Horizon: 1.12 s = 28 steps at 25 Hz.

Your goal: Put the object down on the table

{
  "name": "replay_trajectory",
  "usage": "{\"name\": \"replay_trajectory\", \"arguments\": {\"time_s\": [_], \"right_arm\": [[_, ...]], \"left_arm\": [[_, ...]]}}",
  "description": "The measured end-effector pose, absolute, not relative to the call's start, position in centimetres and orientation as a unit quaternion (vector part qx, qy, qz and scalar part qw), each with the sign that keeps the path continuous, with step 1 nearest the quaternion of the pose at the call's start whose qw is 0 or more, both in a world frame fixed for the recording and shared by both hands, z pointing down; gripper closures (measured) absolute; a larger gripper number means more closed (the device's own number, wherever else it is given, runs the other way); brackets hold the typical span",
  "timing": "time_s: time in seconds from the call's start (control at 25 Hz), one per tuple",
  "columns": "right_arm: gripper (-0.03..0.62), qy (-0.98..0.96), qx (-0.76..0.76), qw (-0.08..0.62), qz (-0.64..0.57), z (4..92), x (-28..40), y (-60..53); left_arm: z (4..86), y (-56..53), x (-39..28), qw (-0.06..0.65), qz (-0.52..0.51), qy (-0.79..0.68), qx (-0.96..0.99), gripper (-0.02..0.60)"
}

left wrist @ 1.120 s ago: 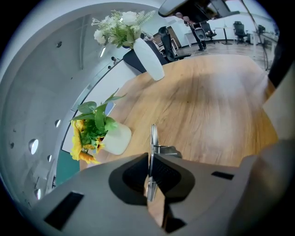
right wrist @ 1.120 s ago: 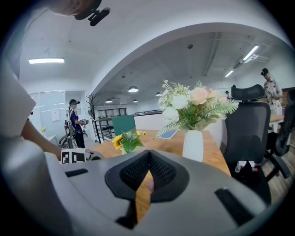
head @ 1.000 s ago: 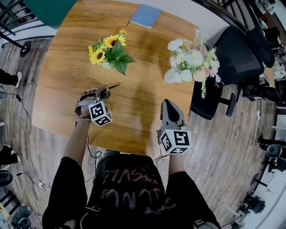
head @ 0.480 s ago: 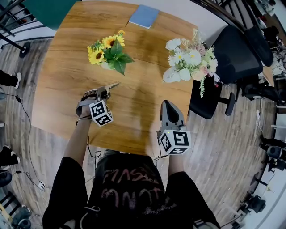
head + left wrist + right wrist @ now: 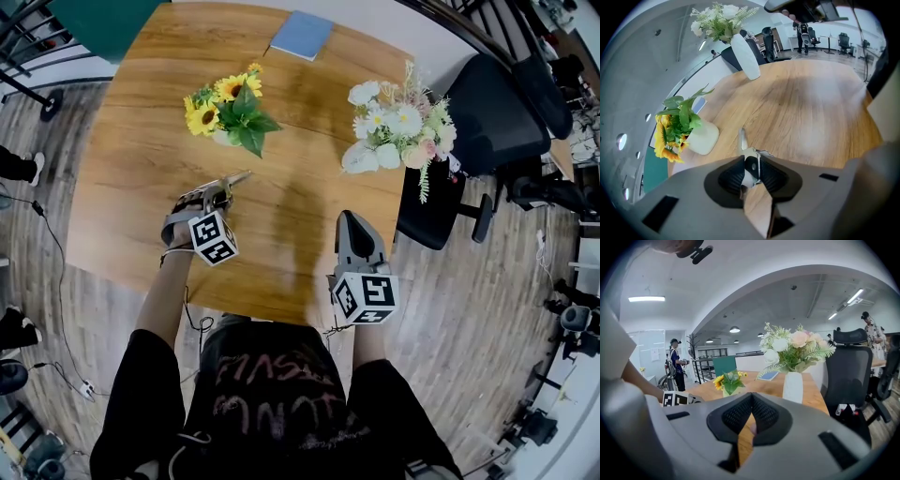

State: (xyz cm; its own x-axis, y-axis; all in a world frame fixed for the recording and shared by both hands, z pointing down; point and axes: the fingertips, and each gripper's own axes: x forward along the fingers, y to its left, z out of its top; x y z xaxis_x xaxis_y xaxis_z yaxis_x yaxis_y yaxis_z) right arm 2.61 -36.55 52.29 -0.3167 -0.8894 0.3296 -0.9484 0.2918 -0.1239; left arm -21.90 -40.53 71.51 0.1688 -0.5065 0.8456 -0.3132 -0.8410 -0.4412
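So the left tool point(image 5: 223, 190) is opening its jaws right now. The small silvery metal object with a thin pointed end point(image 5: 743, 140) is still sitting between the pads, but they look like they're coming off it rather than pinching. Its tip is poking out ahead of the tool, low over the round wooden worktop point(image 5: 309, 187); can't tell if it's actually touching. The white pot of yellow sunflowers point(image 5: 701, 137) is sitting ahead and to the tool's left. I'm reading this as the put-down basically happening. The right tool point(image 5: 350, 218) is staying clenched on nothing, off to the side.
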Motion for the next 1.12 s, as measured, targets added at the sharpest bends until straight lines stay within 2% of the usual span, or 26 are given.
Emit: {"name": "replay_trajectory", "arguments": {"time_s": [0.28, 0.44, 0.8, 1.12], "right_arm": [[0.589, -0.797, 0.579, 0.091, 0.147, 51.7, 2.5, -36.5], [0.589, -0.797, 0.58, 0.087, 0.144, 51.3, 2.3, -36.3], [0.589, -0.798, 0.583, 0.075, 0.134, 49.9, 2.1, -35.1], [0.589, -0.799, 0.584, 0.064, 0.127, 48.9, 1.7, -34.1]], "left_arm": [[71.4, -39.8, -21.5, 0.037, -0.569, 0.266, -0.777, 0.42], [70.7, -39.6, -21.3, 0.012, -0.546, 0.285, -0.787, 0.407], [66.6, -39.0, -21.6, -0.097, -0.435, 0.367, -0.816, 0.408], [61.7, -38.5, -22.1, -0.119, -0.362, 0.424, -0.822, 0.437]]}}
